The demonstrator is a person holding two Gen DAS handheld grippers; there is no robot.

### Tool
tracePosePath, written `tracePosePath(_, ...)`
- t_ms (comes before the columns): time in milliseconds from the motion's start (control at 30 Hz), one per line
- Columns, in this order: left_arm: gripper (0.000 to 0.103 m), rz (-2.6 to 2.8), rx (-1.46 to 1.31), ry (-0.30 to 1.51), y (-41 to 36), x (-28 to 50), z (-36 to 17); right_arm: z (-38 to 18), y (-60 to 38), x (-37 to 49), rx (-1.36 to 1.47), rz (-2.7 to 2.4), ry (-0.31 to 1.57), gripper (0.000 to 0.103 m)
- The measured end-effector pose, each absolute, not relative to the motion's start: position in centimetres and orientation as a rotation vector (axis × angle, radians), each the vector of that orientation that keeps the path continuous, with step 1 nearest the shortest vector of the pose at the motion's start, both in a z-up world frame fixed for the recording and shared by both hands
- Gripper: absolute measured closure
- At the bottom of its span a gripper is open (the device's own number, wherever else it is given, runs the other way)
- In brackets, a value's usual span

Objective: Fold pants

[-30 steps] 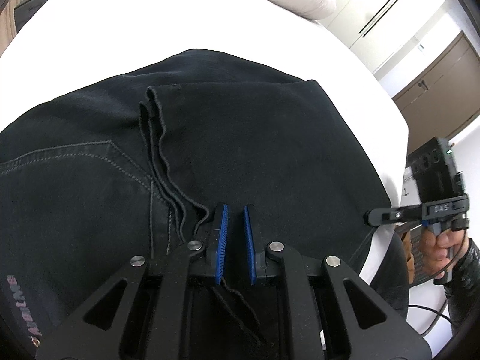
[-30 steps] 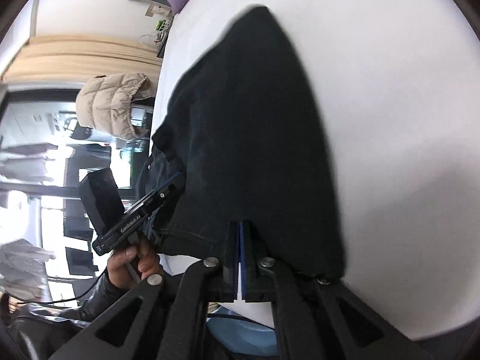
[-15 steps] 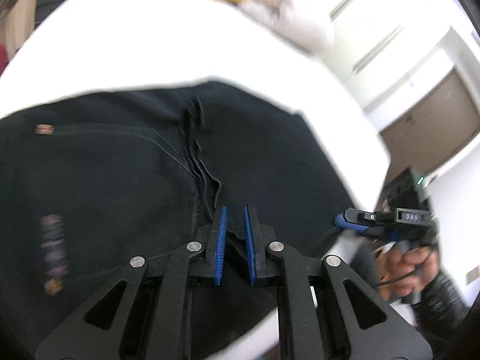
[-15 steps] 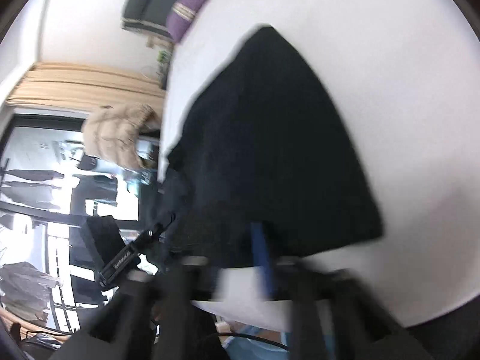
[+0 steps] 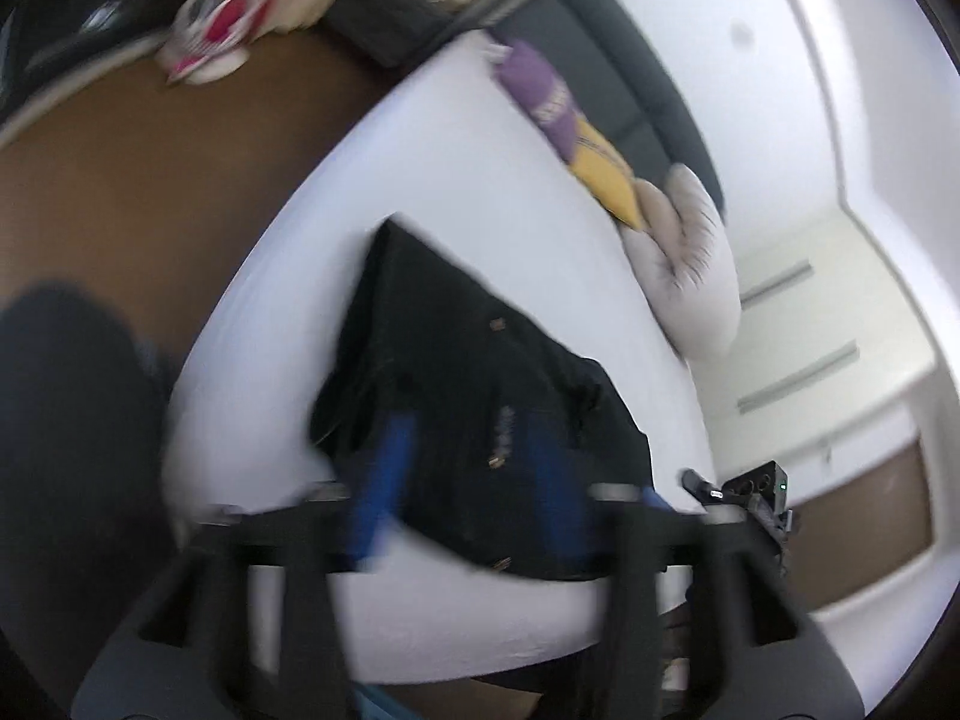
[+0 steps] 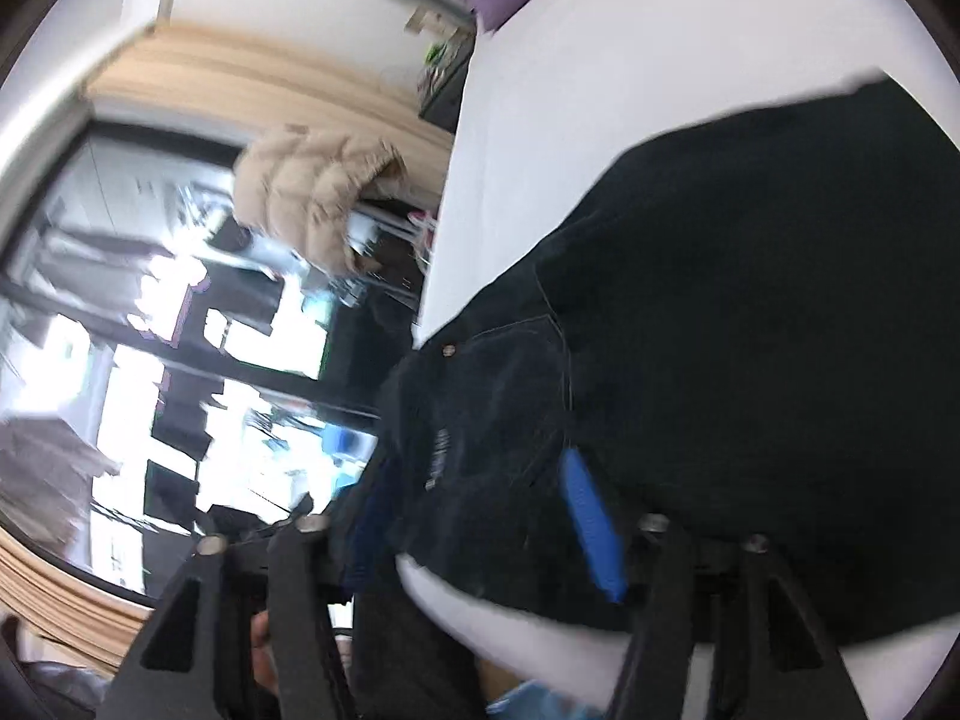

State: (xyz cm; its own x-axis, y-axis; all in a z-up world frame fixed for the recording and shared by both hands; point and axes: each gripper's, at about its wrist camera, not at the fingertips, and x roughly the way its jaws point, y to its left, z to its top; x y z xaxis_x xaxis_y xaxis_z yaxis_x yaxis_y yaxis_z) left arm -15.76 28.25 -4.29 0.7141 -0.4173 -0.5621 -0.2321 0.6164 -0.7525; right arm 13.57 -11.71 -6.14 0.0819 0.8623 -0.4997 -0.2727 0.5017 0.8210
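Inspector: Both claws have parted and drawn back from the cloth since the previous frames, where each was pinched on a hem. The left claw (image 5: 468, 480) now stands with its blue pads wide apart, gripping nothing; the view is motion-blurred.

Clerk: And the right?

Inspector: The right claw (image 6: 486, 516) is likewise spread, with dark denim between and beneath its pads but not clamped. The pants (image 5: 474, 420) lie folded into a compact black bundle near the front edge of the white bed (image 5: 420, 192) (a rivet and a pocket seam show in the right view).

Clerk: Beyond that?

Inspector: A pale pillow (image 5: 690, 276) sits at the far side of the bed, and a purple and yellow cushion (image 5: 570, 132) sits beyond it. A beige puffer jacket (image 6: 312, 192) hangs off to the side.
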Motion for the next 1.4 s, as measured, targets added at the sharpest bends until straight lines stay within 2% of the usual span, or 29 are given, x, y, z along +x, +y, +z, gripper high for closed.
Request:
tracePosePath(33,0.039,-0.105,-0.96,0.805,28.2,-15.9,-4.8,-6.4,-10.6,14.1,0.588,0.93,1.23,0.097)
tracePosePath(67,0.039,-0.11,-0.986,0.815,28.4,-15.9,-5.3,-7.0,-9.7,14.9,0.566,0.896,1.266,0.1)
tracePosePath(333,0.038,-0.055,-1.003,0.957,25.5,-16.3,-8.0,-7.0,-9.9,17.1,0.549,0.847,1.252,0.1)
tracePosePath(800,0.04,-0.058,-1.293,0.859,26.9,-14.2,-12.3,-9.2,-9.3,17.4,0.66,0.918,1.282,0.1)
tracePosePath(900,0.054,-0.077,-1.358,0.857,26.7,-13.3,-12.9,-9.6,-9.1,17.6,0.65,0.922,1.301,0.1)
tracePosePath(967,0.071,-0.097,-1.38,0.865,26.4,-13.1,-13.5,-9.6,-8.9,17.6,0.641,0.925,1.308,0.1)
tracePosePath(1033,0.075,-0.094,-1.423,0.867,26.4,-13.2,-14.3,-9.4,-8.6,17.7,0.631,0.933,1.315,0.1)
tracePosePath(1167,0.09,-0.093,-1.421,0.862,26.5,-12.8,-14.7,-9.4,-7.9,17.8,0.593,0.924,1.338,0.1)
tracePosePath(1400,0.092,-0.139,-1.305,0.821,26.4,-11.7,-11.8,-12.4,-7.1,18.2,0.511,0.835,1.447,0.103)
